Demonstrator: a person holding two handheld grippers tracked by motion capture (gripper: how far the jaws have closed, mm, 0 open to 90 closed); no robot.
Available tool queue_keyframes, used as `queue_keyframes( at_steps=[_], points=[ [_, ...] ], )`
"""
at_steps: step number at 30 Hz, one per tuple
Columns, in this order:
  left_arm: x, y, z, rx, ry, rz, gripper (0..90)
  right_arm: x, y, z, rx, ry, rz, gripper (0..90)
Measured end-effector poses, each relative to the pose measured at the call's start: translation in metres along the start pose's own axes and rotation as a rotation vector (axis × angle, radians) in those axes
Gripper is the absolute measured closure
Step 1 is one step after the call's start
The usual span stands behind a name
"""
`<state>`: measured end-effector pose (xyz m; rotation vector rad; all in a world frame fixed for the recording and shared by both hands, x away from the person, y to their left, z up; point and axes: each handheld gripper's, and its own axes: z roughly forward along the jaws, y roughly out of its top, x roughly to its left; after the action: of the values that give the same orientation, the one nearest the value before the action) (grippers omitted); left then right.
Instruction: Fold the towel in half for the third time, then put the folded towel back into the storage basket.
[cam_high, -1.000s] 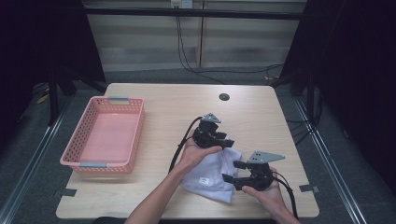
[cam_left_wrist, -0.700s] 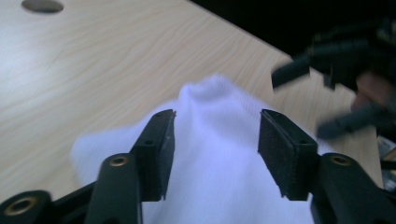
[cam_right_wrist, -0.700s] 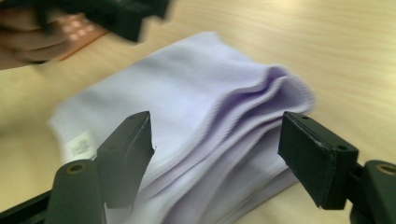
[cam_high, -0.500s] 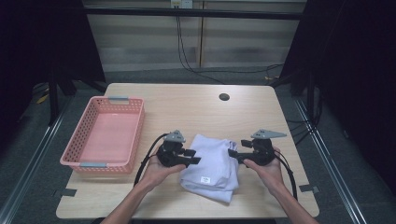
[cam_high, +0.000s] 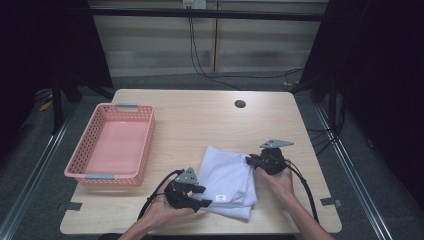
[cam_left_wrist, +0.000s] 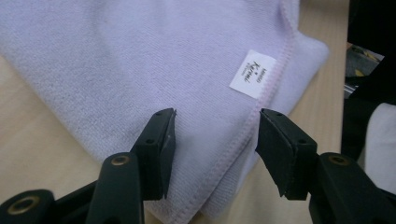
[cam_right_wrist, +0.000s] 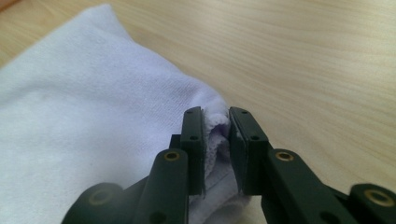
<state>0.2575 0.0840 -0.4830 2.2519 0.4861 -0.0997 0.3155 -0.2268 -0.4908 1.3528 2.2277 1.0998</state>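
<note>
A folded white towel (cam_high: 227, 180) lies on the wooden table near its front edge. My left gripper (cam_high: 200, 197) is at the towel's near-left corner. In the left gripper view (cam_left_wrist: 215, 135) its jaws stand apart over the hemmed edge, close to a small white label (cam_left_wrist: 252, 73), and have just been opening; the pads do not press the cloth. My right gripper (cam_high: 250, 161) is at the towel's right edge. The right gripper view (cam_right_wrist: 215, 126) shows its jaws, which have just been closing, pinching a fold of the towel (cam_right_wrist: 93, 93).
A pink plastic basket (cam_high: 85, 176), with nothing in it, stands at the table's left side. A round cable hole (cam_high: 240, 104) sits near the far edge. Bare wood (cam_high: 200, 125) stretches between the basket, the towel and the far edge.
The left gripper has come from over the towel to its left side, then down to the near-left corner. The right gripper has shut on the towel's right edge.
</note>
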Motion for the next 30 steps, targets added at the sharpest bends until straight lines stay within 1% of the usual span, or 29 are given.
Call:
queue_keyframes(
  at_steps=[1, 2, 3, 4, 5, 6, 7, 8, 9, 10, 11, 12, 13, 14, 15, 16, 18, 19, 20, 21, 22, 23, 24, 25, 26, 27, 28, 29, 30],
  points=[
    [-0.004, 0.0, 0.002, -0.003, -0.014, 0.009, 46.9, 0.0, -0.002, 0.003, 0.008, 0.002, -0.004, 77.2],
    [-0.006, 0.0, 0.002, -0.005, -0.014, 0.01, 46.8, 0.0, -0.003, 0.006, 0.01, 0.009, -0.004, 77.1],
    [-0.007, 0.0, 0.002, -0.01, -0.016, -0.005, 46.9, -0.001, -0.002, 0.007, 0.009, 0.009, -0.012, 76.4],
    [-0.007, 0.0, 0.0, -0.005, -0.012, -0.002, 46.8, -0.001, -0.001, 0.008, 0.012, 0.013, -0.012, 73.1],
    [-0.007, -0.001, -0.004, -0.019, -0.003, -0.012, 46.9, -0.002, 0.0, 0.008, 0.014, 0.009, -0.016, 65.1],
    [-0.006, -0.003, -0.009, -0.039, -0.002, -0.029, 47.8, -0.004, 0.0, 0.006, 0.009, 0.016, -0.005, 54.7],
    [-0.005, -0.006, -0.013, -0.036, 0.005, -0.034, 47.5, -0.007, -0.001, 0.003, 0.008, 0.026, 0.009, 44.6],
    [-0.004, -0.01, -0.017, -0.041, 0.01, -0.044, 45.9, -0.009, -0.002, 0.0, 0.002, 0.036, 0.02, 37.9],
    [-0.002, -0.014, -0.021, -0.038, 0.011, -0.059, 43.9, -0.01, -0.004, -0.002, -0.003, 0.054, 0.023, 32.8],
    [-0.002, -0.016, -0.023, -0.036, 0.027, -0.068, 41.7, -0.01, -0.005, -0.005, -0.011, 0.07, 0.024, 29.3],
    [-0.001, -0.02, -0.025, -0.03, 0.048, -0.073, 40.2, -0.01, -0.006, -0.007, -0.014, 0.077, 0.029, 26.9],
    [0.001, -0.023, -0.025, -0.027, 0.051, -0.084, 38.9, -0.008, -0.007, -0.007, 0.002, 0.079, 0.028, 24.1],
    [0.002, -0.024, -0.025, -0.02, 0.055, -0.089, 37.0, -0.004, -0.008, -0.007, 0.023, 0.072, 0.007, 21.6],
    [0.002, -0.024, -0.025, -0.024, 0.062, -0.091, 35.1, -0.002, -0.01, -0.007, 0.026, 0.078, -0.004, 21.1],
    [0.003, -0.023, -0.026, -0.035, 0.058, -0.095, 33.6, -0.001, -0.01, -0.007, 0.026, 0.075, -0.008, 21.2],
    [0.003, -0.022, -0.026, -0.045, 0.053, -0.089, 33.2, -0.001, -0.011, -0.007, 0.024, 0.072, -0.007, 20.9],
    [0.003, -0.021, -0.023, -0.03, 0.064, -0.08, 31.9, -0.003, -0.011, -0.005, 0.022, 0.08, 0.003, 21.6],
    [0.005, -0.021, -0.02, -0.02, 0.057, -0.093, 31.2, -0.004, -0.011, -0.004, 0.024, 0.078, -0.001, 21.4],
    [0.006, -0.021, -0.018, -0.005, 0.03, -0.103, 30.6, -0.004, -0.011, -0.003, 0.025, 0.08, -0.004, 21.3],
    [0.005, -0.021, -0.016, -0.006, 0.024, -0.101, 30.5, -0.005, -0.012, 0.0, 0.031, 0.098, 0.005, 21.9],
    [0.004, -0.02, -0.015, 0.006, 0.045, -0.085, 30.4, -0.006, -0.012, 0.001, 0.033, 0.107, 0.003, 21.6],
    [0.004, -0.02, -0.014, 0.011, 0.052, -0.078, 29.1, -0.007, -0.012, 0.004, 0.037, 0.112, 0.002, 20.9],
    [0.006, -0.019, -0.012, 0.016, 0.047, -0.071, 28.0, -0.008, -0.012, 0.006, 0.043, 0.123, 0.016, 21.0],
    [0.008, -0.018, -0.01, 0.029, 0.058, -0.083, 28.0, -0.01, -0.011, 0.007, 0.051, 0.142, 0.023, 21.8],
    [0.01, -0.017, -0.009, 0.032, 0.063, -0.089, 26.0, -0.012, -0.008, 0.009, 0.07, 0.161, 0.031, 22.8],
    [0.01, -0.015, -0.008, 0.025, 0.053, -0.094, 24.1, -0.013, -0.006, 0.009, 0.076, 0.17, 0.031, 24.7],
    [0.01, -0.014, -0.007, 0.027, 0.051, -0.086, 26.3, -0.013, -0.003, 0.008, 0.078, 0.177, 0.022, 24.2],
    [0.008, -0.013, -0.005, 0.039, 0.067, -0.084, 25.9, -0.012, -0.002, 0.008, 0.071, 0.168, 0.019, 22.7],
    [0.008, -0.012, -0.003, 0.044, 0.066, -0.077, 23.8, -0.011, -0.002, 0.009, 0.076, 0.167, 0.02, 22.2]
  ],
)
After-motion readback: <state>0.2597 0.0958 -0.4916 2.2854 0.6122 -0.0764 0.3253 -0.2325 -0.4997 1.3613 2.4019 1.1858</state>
